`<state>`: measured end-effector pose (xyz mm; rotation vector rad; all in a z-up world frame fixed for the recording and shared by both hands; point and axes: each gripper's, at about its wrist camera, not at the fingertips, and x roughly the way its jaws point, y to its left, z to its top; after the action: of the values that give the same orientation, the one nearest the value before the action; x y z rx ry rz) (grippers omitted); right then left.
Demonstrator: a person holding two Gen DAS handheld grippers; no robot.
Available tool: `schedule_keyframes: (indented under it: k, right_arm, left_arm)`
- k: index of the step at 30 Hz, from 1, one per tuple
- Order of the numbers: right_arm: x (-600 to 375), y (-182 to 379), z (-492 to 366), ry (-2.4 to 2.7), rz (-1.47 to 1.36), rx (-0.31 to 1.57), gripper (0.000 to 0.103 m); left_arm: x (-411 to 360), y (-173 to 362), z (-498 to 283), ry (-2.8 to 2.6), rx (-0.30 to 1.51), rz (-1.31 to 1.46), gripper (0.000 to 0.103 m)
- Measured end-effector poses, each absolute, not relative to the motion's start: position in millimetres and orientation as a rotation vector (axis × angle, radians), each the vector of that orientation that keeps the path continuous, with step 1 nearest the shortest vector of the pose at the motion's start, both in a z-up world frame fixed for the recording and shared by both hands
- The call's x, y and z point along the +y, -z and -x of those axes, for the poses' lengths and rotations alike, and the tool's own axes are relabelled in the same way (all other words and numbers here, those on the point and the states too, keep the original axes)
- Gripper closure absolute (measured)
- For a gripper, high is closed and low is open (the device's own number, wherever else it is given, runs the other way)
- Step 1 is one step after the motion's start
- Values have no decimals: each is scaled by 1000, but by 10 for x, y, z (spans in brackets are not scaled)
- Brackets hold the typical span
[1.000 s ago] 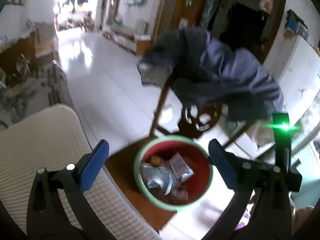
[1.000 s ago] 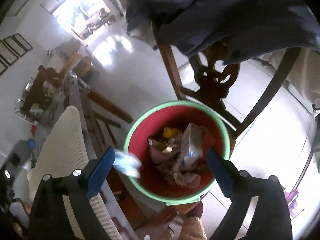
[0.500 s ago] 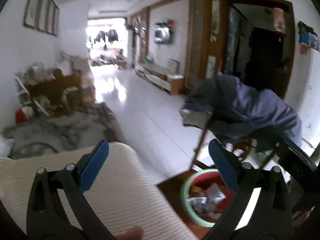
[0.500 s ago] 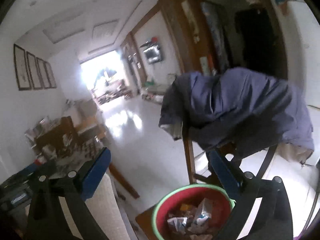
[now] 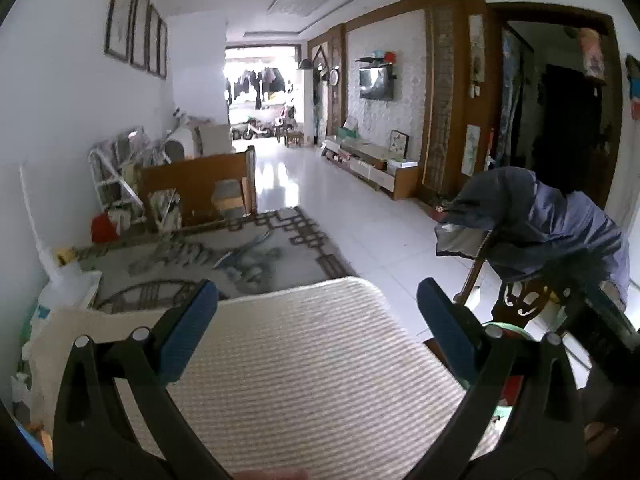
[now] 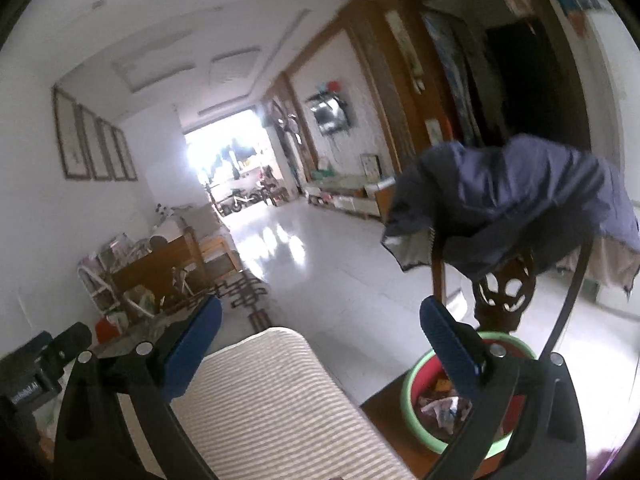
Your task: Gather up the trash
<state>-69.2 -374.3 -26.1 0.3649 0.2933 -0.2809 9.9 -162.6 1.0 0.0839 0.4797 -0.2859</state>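
long tiled living room, rug far left, ribbed cream cushion near | trash bin, red with green rim, low right under jacket-draped chair, wrappers inside | left claw apart, empty | right claw apart, empty | step: between pickups, I'd say | next: spot loose trash, none visible yet

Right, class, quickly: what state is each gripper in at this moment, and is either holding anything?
Left gripper: open, holding nothing.
Right gripper: open wide, holding nothing.
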Motion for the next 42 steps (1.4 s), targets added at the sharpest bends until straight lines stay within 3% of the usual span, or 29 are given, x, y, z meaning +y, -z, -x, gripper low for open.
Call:
schedule_keyframes:
  k: [12, 42]
  right_arm:
    - [-3002, 378, 651, 256, -278, 358, 7]
    - [-2690, 601, 559, 214, -241, 465, 7]
  left_arm:
    - [-928, 37, -79, 277, 529, -3, 5]
    - [-681, 105, -94, 263, 562, 18, 5]
